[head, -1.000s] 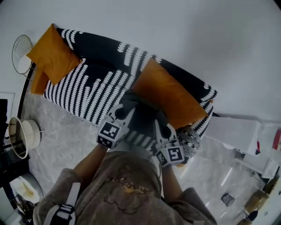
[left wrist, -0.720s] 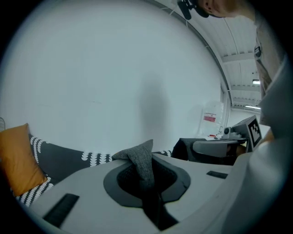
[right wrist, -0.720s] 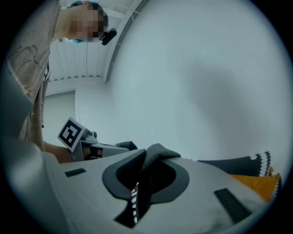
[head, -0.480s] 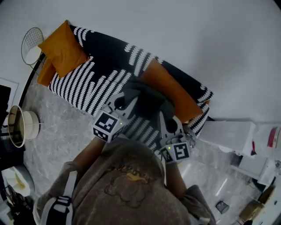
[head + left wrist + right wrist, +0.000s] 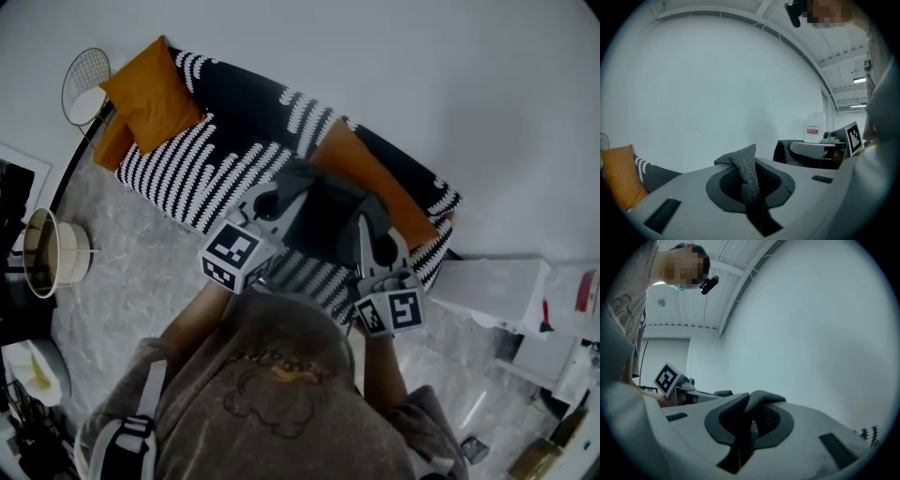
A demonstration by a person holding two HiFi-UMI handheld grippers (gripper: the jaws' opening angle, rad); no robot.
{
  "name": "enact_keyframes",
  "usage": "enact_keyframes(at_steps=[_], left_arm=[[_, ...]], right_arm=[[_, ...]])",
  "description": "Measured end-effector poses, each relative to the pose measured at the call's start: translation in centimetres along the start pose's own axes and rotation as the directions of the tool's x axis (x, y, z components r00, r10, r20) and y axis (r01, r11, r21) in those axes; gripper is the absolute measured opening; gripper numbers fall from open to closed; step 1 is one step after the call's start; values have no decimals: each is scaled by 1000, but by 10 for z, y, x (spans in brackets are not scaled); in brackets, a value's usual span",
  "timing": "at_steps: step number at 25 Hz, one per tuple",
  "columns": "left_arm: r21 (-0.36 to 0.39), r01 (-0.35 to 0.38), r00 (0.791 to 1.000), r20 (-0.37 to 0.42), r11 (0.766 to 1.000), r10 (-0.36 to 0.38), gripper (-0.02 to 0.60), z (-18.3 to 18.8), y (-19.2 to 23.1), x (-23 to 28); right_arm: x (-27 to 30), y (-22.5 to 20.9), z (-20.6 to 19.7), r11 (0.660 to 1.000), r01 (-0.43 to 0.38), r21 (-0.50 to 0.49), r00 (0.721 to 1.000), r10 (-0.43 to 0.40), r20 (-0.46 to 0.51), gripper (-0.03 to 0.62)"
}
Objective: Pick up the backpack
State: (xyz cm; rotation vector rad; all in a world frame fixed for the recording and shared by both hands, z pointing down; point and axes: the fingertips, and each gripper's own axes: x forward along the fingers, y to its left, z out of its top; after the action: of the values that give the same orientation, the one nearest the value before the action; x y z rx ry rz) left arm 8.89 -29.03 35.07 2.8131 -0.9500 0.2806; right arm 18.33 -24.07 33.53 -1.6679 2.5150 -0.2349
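Left jaws: the left gripper [image 5: 749, 190] is nearly closed, pinching a fold of the grey backpack [image 5: 744, 164].
Right jaws: the right gripper [image 5: 746, 423] is nearly closed, clamped on a dark fold of the same bag.
Backpack: slung between both grippers, over the seat of the striped sofa [image 5: 202, 164].
Around: an orange cushion [image 5: 375, 187] sits just behind the bag. A second cushion [image 5: 150, 89] lies at the sofa's far end, and a round basket [image 5: 47, 253] stands well apart.

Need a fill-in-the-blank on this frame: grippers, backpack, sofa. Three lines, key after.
1. The left gripper and right gripper both have jaws ____ on the backpack fabric.
2. The sofa pattern is black and ____.
3. Its cushions are ____.
Missing: shut; white; orange.
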Motion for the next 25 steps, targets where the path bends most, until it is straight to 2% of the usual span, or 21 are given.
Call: enact_keyframes(at_steps=[12, 19, 25], left_arm=[[2, 77, 997, -3, 997, -77, 29, -23, -27, -82], [32, 108, 994, 20, 994, -109, 29, -30, -33, -149], [34, 120, 993, 8, 992, -121, 29, -39, -40, -204]], right_arm=[[-49, 77, -12, 998, 61, 28, 998, -62, 27, 28], [-75, 145, -17, 996, 82, 32, 995, -84, 54, 29], [-99, 201, -25, 994, 101, 35, 993, -103, 58, 31]])
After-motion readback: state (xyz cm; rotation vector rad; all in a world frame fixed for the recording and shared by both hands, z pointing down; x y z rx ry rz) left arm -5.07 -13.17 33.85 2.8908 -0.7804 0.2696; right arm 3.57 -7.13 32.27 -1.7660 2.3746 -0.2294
